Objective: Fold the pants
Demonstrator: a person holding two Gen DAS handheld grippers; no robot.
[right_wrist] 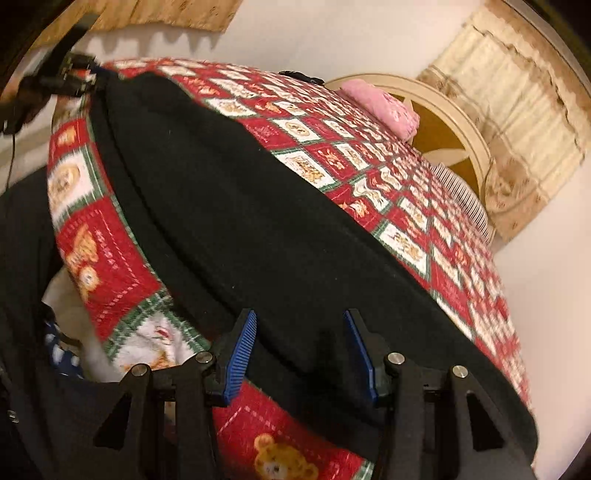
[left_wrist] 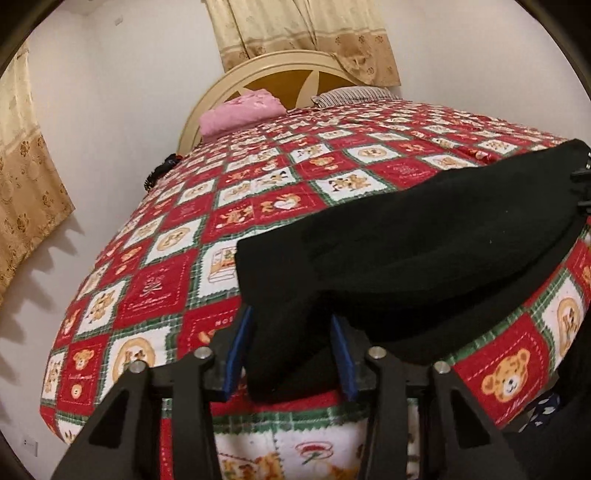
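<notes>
The left gripper (left_wrist: 291, 350) sat at the near edge of the bed (left_wrist: 155, 288), its blue-padded fingers (left_wrist: 236, 354) a moderate width apart with a bunched end of the black pants (left_wrist: 424, 240) between them; whether the pads pressed the cloth could not be told. The pants lay flat in a long band across the near part of the teddy-bear quilt (left_wrist: 280, 177), running from that gripper off to the right. At the far end of the bed a folded pink towel (left_wrist: 240, 112) and a striped pillow (left_wrist: 351, 94) rested against the round headboard (left_wrist: 295, 70), with patterned curtains (left_wrist: 306, 33) above.

The right gripper (right_wrist: 301, 354) stood at the pants' (right_wrist: 258, 221) other end, fingers (right_wrist: 240, 354) spread fairly wide and straddling the fabric edge, apparently not clamped. In its view the left gripper (right_wrist: 70, 75) showed far away at the cloth's opposite end.
</notes>
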